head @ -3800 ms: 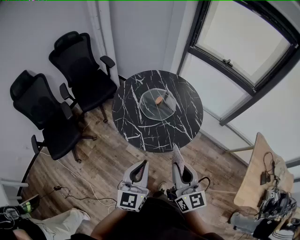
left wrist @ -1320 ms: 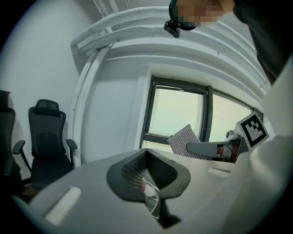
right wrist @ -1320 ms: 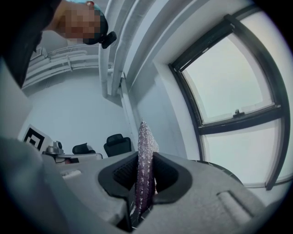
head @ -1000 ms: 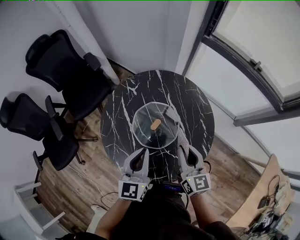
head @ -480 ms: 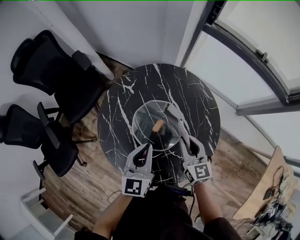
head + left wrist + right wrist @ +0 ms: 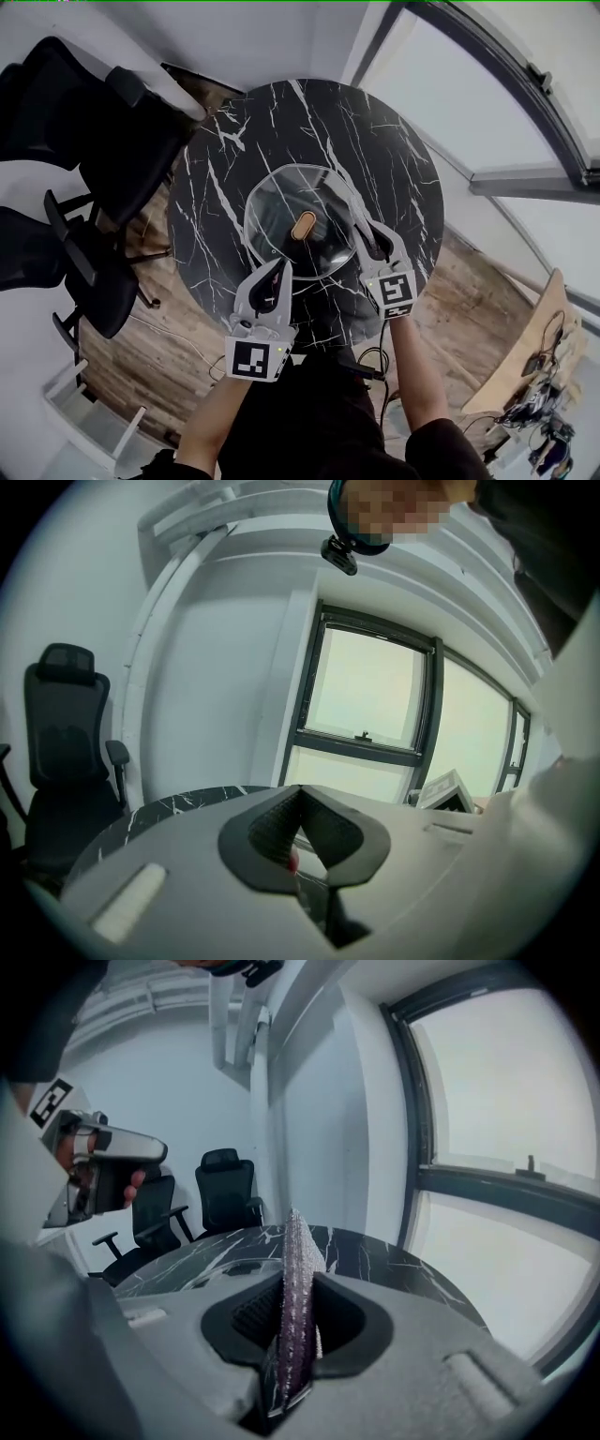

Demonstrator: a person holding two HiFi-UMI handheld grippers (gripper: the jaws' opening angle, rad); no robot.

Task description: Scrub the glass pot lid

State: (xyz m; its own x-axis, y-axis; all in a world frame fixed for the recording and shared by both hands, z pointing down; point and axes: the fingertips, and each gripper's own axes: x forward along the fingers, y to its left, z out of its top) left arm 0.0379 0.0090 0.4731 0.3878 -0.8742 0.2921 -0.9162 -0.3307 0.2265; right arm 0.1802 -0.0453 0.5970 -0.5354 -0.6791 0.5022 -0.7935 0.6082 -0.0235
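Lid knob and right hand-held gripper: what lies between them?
In the head view: the scrubbing cloth held in the right hand-held gripper, then bare glass of the lid up to the knob.

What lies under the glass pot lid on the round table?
Only the black marble table shows through the glass pot lid. The spot beneath its tan knob is covered.
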